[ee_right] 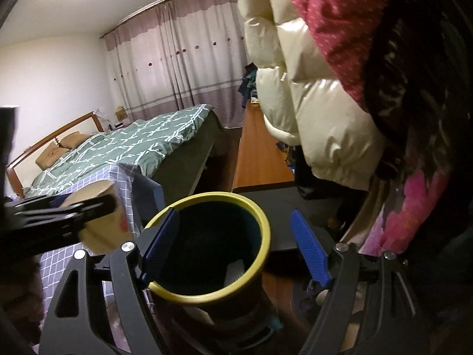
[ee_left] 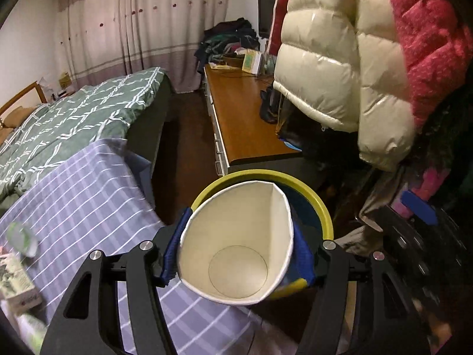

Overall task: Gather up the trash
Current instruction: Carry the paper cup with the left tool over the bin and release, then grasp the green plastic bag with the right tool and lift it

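My left gripper (ee_left: 236, 254) holds a white paper cup (ee_left: 236, 245), squeezed out of round between its 2 blue pads, mouth toward the camera, just above and in front of the yellow-rimmed dark round bin (ee_left: 322, 207). I judge this the drop step: the cup has been carried to the bin but not released, so next I need to bring it squarely over the opening, tip it and spread the fingers, taking care it does not catch the rim and fall outside. My right gripper (ee_right: 235, 247) hangs wide apart and empty over the same bin (ee_right: 266, 236), 1 pad on each side of the rim. Only the right view looks down into the bin, where something pale already lies at the bottom, and it shows the cup (ee_right: 97, 219) from outside, tan-sided, to the left of the bin. Only the left view shows the cup's clean inside. Left of the bin is a lilac checked cloth (ee_left: 88, 195); beyond the bin a wooden desk (ee_left: 242, 112), with a cream puffer jacket (ee_left: 331, 65) hanging above.
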